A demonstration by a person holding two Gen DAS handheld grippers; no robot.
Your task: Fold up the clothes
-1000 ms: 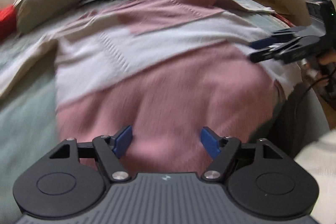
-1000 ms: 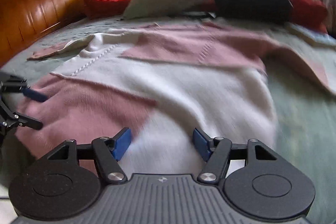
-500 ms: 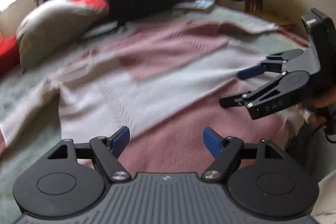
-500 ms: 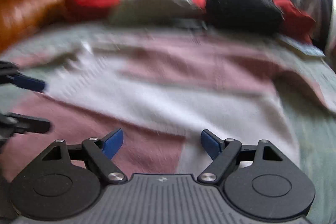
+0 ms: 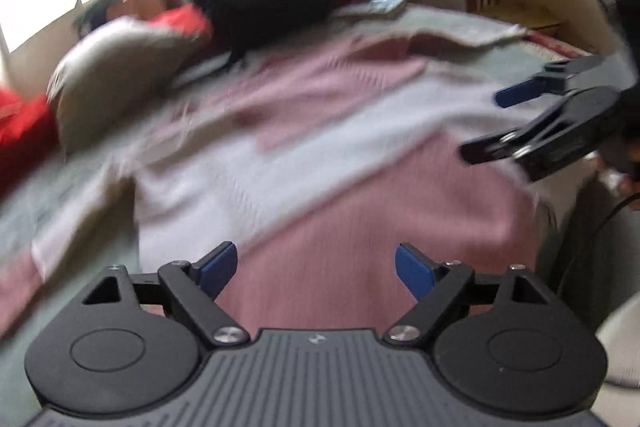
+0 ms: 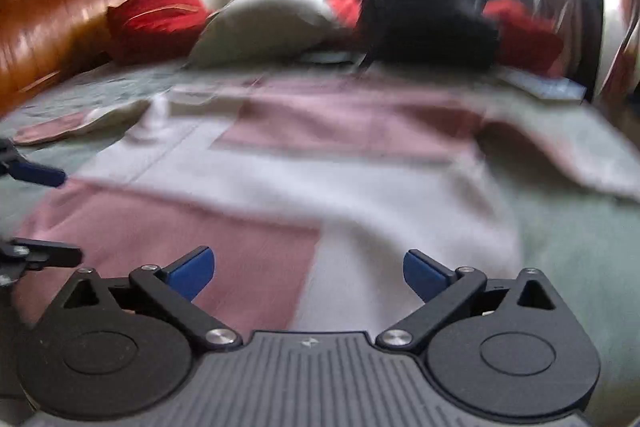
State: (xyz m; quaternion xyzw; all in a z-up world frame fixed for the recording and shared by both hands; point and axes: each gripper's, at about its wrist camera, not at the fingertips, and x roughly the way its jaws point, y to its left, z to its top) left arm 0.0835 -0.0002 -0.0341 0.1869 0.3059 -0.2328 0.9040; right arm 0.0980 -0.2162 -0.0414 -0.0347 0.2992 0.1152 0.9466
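Note:
A pink and white knitted sweater (image 5: 320, 155) (image 6: 320, 187) lies spread flat on the bed, its hem nearest me and one sleeve (image 6: 560, 163) stretched out to the right. My left gripper (image 5: 316, 269) hovers over the pink hem, jaws opening, nothing between them. My right gripper (image 6: 308, 271) hangs above the hem where pink meets white, jaws opening wide and empty. In the left wrist view the right gripper (image 5: 488, 123) shows at the right edge, above the sweater. The left gripper's fingers (image 6: 40, 175) poke in at the left of the right wrist view.
A grey-green bedspread (image 6: 580, 247) covers the bed. At the far side lie a beige pillow (image 6: 268, 19), red cushions (image 6: 156, 15), a black pile of clothing (image 6: 428, 23) and a book (image 5: 376, 5). A brown headboard (image 6: 44, 23) runs along the left. Windows are behind.
Both grippers have opened wider and pulled back and slightly up from the hem; more of the far bed and windows shows. The sweater lies where it was.

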